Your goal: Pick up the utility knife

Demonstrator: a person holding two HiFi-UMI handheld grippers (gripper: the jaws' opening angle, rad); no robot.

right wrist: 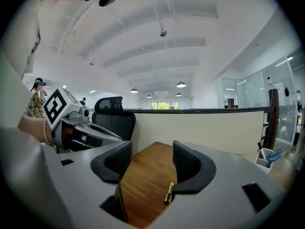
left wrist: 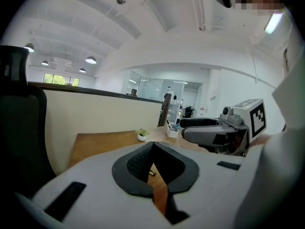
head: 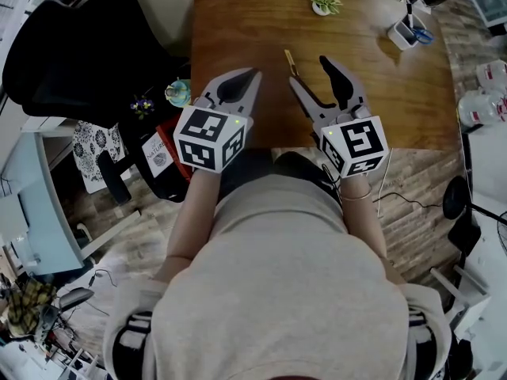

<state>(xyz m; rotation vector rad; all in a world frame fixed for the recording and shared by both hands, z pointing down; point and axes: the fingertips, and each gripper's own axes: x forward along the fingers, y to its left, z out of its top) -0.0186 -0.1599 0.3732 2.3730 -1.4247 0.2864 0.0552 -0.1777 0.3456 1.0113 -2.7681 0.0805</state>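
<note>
- Two tools hover low over the wooden counter (head: pixel 230 30), side by side near its front edge.
- Left tool (left wrist: pixel 152 146) — jaw tips pressed together, nothing gripped.
- Right tool (right wrist: pixel 151 150) — jaws spread wide, holding nothing.
- Utility knife (right wrist: pixel 168 192) lies flat on the counter, showing in the gap between the right tool's jaws, close beside one of them and untouched.

The left forearm (head: pixel 192 216) and the right forearm (head: pixel 364 224) reach forward. The left gripper (head: pixel 252 76) points to 1 o'clock, its jaws closed together, empty. The right gripper (head: pixel 307 71) points to 11 o'clock, its jaws wide apart, empty.
</note>
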